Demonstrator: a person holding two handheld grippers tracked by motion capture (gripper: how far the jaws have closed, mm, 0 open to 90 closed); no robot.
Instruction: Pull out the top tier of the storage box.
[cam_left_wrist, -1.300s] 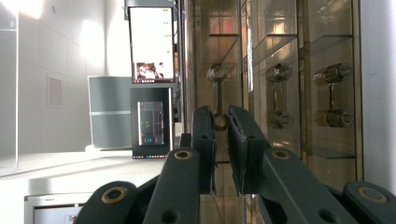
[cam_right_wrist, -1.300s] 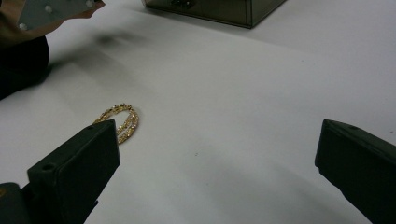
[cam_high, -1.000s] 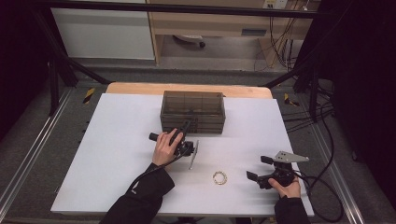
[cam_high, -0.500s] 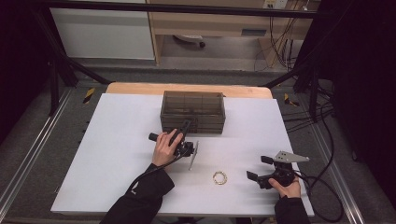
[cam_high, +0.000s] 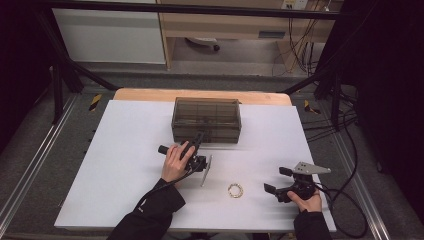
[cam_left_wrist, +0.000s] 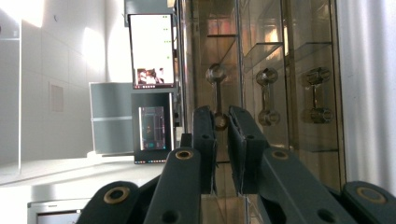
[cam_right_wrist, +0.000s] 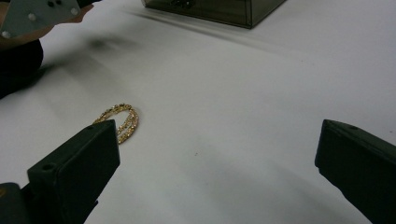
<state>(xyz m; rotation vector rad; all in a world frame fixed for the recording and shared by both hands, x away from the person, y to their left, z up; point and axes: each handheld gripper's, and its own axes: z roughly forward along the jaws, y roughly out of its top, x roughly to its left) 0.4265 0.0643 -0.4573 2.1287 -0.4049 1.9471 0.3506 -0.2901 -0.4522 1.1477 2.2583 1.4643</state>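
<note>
While the left gripper (cam_left_wrist: 221, 128) is pinched on the drawer knob (cam_left_wrist: 217, 100) of the smoked acrylic drawer box (cam_high: 206, 120), an off-axis pull could drag the box (it looks light). The gold bracelet (cam_high: 235, 190) lies near the wide-open right gripper (cam_high: 276, 181).

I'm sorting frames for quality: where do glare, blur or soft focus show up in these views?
Left gripper view: the wall at left is blown out and reflections streak the smoked box, though the knob between the left gripper's jaws stays readable. Right gripper view: the gold bracelet is sharp, the near jaws soft. High view: even light, slightly soft.
</note>
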